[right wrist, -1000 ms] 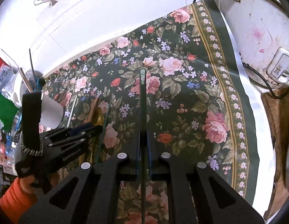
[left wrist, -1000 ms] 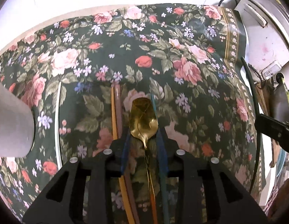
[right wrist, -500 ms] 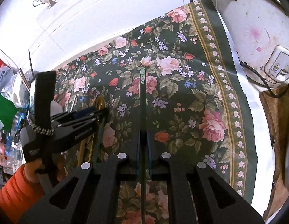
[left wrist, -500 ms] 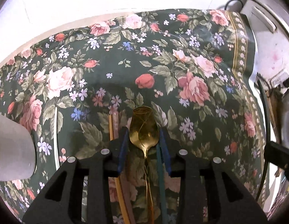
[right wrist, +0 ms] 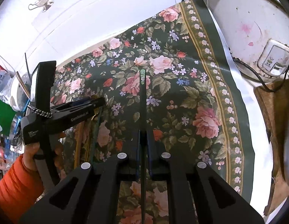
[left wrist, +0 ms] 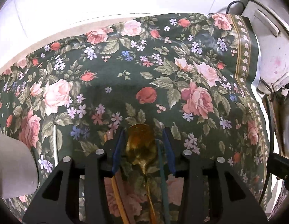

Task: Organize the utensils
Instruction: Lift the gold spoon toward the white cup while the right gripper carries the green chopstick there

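Note:
A gold spoon (left wrist: 141, 145) lies on the floral cloth (left wrist: 144, 74), bowl pointing away, between my left gripper's (left wrist: 143, 147) open fingers. A yellow chopstick (left wrist: 116, 192) and a dark green chopstick (left wrist: 164, 186) lie along either side of the spoon. My right gripper (right wrist: 143, 140) is shut on another dark green chopstick (right wrist: 143, 108), which points forward above the cloth. The left gripper also shows in the right wrist view (right wrist: 77, 110), low over the spoon at the left.
A white cup (left wrist: 12, 166) lies on its side at the left. A white rice cooker (right wrist: 256, 28) with a cable stands at the right of the cloth. A white utensil holder (right wrist: 19, 91) and clutter sit at the far left. A white wall lies behind.
My left gripper has moved forward and lower, so its fingers now flank the spoon's bowl. The right gripper has held still with its chopstick.

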Tool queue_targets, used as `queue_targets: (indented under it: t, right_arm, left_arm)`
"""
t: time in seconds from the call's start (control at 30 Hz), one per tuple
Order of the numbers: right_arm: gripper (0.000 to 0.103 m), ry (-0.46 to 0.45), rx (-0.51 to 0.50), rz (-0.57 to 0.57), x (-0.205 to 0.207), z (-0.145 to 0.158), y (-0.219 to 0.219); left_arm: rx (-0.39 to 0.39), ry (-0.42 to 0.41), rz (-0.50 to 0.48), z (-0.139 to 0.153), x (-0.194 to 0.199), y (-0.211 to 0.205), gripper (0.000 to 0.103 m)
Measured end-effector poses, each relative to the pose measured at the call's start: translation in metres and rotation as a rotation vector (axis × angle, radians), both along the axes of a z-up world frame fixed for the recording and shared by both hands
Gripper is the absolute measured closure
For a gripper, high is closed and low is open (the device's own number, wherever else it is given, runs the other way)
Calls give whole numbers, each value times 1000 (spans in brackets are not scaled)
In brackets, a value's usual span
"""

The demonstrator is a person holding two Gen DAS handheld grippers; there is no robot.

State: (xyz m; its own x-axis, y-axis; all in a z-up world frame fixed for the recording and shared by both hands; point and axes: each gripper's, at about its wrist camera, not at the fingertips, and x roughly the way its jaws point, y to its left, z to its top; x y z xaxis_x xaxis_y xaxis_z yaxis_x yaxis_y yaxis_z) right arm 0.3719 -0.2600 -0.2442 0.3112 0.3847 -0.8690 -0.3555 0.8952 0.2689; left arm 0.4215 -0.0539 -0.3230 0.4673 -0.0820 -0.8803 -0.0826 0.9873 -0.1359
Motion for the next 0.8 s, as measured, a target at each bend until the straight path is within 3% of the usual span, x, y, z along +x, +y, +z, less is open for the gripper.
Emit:
queue_targets:
  t: [0.27,0.33,0.53,0.8]
  right_arm:
    - [97,-2,11,-2,1,1,2]
    - [97,-12,15,-2,-1,4,4]
    - [97,-45,21,7,-6,16,10]
    - [97,-107,36,14,-18,36,16]
  left_arm:
    - [102,3,-50,-2,2,-10,64]
    - [109,4,-60,-3,2,-9,72]
    - [66,22,-77,1,-3,0,72]
    - [-6,-103,-89,55,-56,19,73]
